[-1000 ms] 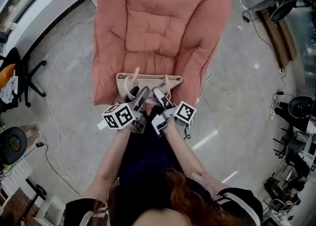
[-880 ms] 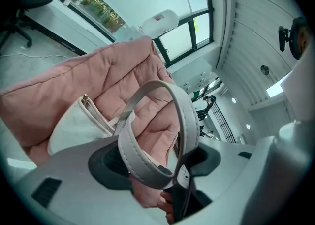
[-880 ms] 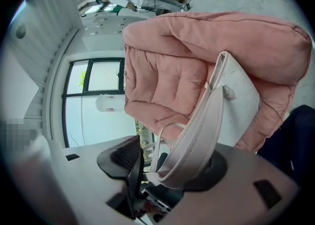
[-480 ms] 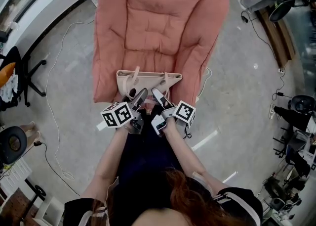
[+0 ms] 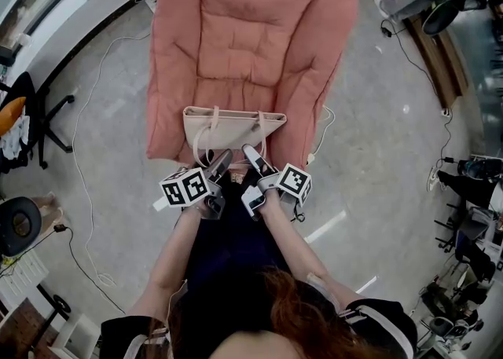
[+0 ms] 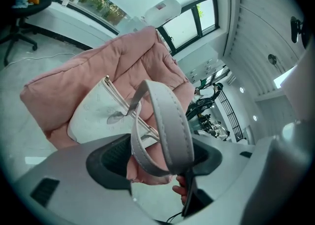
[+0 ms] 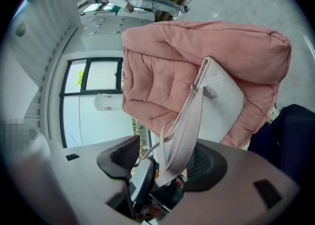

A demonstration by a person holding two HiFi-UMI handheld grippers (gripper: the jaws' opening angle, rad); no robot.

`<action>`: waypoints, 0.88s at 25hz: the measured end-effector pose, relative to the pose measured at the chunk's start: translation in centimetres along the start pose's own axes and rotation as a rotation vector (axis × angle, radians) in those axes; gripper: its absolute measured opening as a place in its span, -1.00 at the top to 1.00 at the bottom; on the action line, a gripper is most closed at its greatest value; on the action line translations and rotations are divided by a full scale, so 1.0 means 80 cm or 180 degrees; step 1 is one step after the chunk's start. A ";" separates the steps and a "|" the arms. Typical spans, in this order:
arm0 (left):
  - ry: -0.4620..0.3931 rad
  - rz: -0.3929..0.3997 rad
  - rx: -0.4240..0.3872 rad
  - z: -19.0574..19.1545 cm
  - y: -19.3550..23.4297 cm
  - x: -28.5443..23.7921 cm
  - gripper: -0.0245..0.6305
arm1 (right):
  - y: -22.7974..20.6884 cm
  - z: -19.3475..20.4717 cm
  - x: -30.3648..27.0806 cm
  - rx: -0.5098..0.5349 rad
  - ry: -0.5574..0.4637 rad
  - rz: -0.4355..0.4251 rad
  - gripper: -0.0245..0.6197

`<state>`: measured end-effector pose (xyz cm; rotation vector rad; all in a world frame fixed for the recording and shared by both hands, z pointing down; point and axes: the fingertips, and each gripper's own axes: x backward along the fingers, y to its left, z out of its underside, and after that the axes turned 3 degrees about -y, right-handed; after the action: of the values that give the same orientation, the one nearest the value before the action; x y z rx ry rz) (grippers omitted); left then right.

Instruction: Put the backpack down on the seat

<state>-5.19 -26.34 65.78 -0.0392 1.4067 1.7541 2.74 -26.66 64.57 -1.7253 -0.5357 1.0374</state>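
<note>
The backpack (image 5: pixel 234 123) rests on the front edge of the seat (image 5: pixel 244 35), at 12 o'clock from both grippers. The left gripper (image 5: pixel 220 159) fingers have just been opening and stand wide around a strap (image 6: pixel 167 120). The right gripper (image 5: pixel 253 155) fingers are apart and loosely straddle another.

We record both forearms bare and stretched forward from the body. The left forearm (image 5: pixel 167 263) and right forearm (image 5: pixel 297 243) converge, so the two grippers sit side by side, close but apart. The left gripper (image 5: pixel 220 159) points forward and downward. Its jaws have just been opening and stand wide, with a strap loop (image 6: pixel 167 120) lying unclamped between the pads. The right gripper (image 5: pixel 252 153) tilts likewise, jaws apart, with a second strap (image 7: pixel 186 125) hanging through the gap, not pinched.
</note>
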 end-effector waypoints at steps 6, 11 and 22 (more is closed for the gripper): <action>-0.0011 -0.0142 -0.0006 0.021 0.004 0.013 0.03 | -0.015 -0.007 0.030 -0.0052 -0.0057 0.0086 0.11; -0.0027 -0.0207 -0.0017 0.038 0.003 0.022 0.03 | -0.029 -0.013 0.058 -0.0037 -0.0122 0.0177 0.11; 0.0092 -0.0281 -0.0130 0.079 -0.017 0.023 0.03 | -0.056 -0.035 0.132 -0.0045 -0.0276 0.0335 0.11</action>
<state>-2.56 -20.13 66.05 -0.1471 1.3691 1.7153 11.25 -18.47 64.88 -1.7422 -0.5124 1.1900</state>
